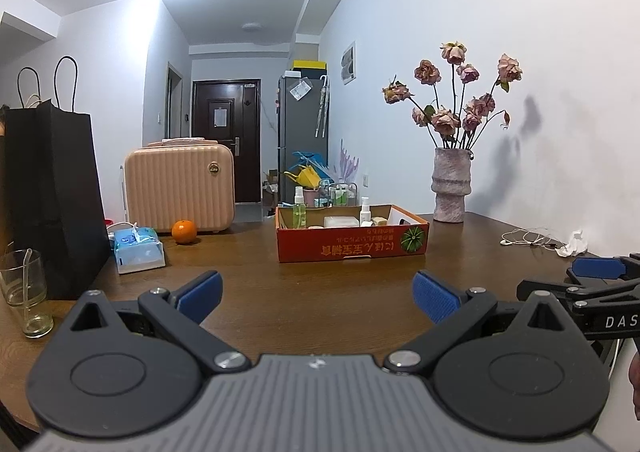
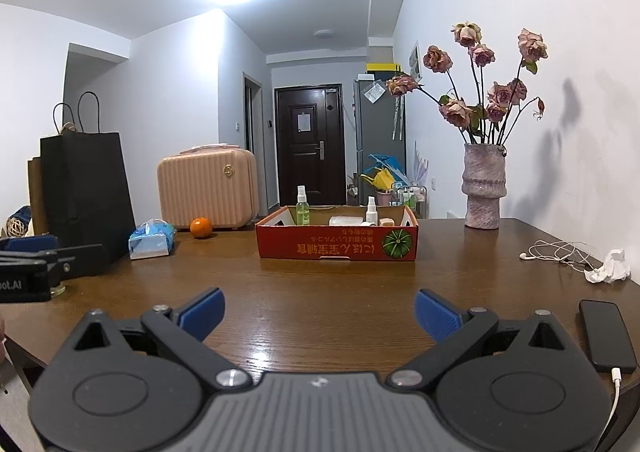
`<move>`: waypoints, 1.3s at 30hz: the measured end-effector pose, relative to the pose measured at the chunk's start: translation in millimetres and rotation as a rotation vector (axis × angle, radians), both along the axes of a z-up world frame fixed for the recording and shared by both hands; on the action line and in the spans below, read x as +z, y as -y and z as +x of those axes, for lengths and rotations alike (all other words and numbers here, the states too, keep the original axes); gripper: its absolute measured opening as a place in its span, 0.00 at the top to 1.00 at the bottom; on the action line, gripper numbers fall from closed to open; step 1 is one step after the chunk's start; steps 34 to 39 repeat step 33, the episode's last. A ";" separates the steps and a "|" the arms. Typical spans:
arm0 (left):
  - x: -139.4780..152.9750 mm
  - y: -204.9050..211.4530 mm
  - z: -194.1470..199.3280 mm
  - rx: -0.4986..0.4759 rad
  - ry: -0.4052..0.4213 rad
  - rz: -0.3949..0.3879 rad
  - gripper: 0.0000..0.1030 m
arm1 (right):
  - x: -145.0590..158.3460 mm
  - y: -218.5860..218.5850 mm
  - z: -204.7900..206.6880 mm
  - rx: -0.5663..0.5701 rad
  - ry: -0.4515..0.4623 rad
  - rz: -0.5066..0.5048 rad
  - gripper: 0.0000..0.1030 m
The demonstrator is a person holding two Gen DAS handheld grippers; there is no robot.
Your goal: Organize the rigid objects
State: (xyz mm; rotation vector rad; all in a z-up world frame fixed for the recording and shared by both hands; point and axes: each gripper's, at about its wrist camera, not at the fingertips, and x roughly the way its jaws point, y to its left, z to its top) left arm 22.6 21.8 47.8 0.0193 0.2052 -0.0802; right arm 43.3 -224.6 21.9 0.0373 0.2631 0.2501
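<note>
Both grippers idle at the near edge of the wooden table (image 2: pixel 320 312), side by side, nothing held. My left gripper (image 1: pixel 318 294) has its jaws spread wide and empty; right gripper (image 2: pixel 320 312) same, wide apart with only bare wood between the blue pads (image 2: pixel 434 312). The red cardboard box (image 2: pixel 338 246) sits mid-table, straight ahead of both and well apart from them, so I read it as the collection tray. Already in it: a green spray bottle (image 2: pixel 302 208) upright at the left, a white spray bottle (image 2: pixel 371 210) upright toward the right, and a white block (image 2: pixel 344 221) lying low between them. Loose rigid stuff outside: orange (image 2: pixel 200 227) just in front of the pink case (image 2: pixel 208 188), tissue pack (image 2: pixel 151 241) near the black bag (image 2: pixel 86 192), glass (image 1: pixel 25 292) at far left, phone (image 2: pixel 607 334) on charge beside my right gripper. Earphones (image 2: pixel 558 254) and crumpled paper (image 2: pixel 610 266) aren't rigid, skip. Vase (image 2: pixel 483 188) stays as decor, probably. I judge either start or finish; can't tell which.
</note>
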 end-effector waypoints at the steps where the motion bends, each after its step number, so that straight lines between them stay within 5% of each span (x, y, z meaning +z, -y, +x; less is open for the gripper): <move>1: 0.0 0.4 -0.4 -0.002 0.002 -0.001 0.00 | -0.1 0.0 0.1 0.000 0.000 0.000 0.01; 39: -3.4 1.8 -1.6 -0.009 0.034 -0.004 0.00 | -2.2 1.0 0.9 0.007 -0.006 0.007 0.01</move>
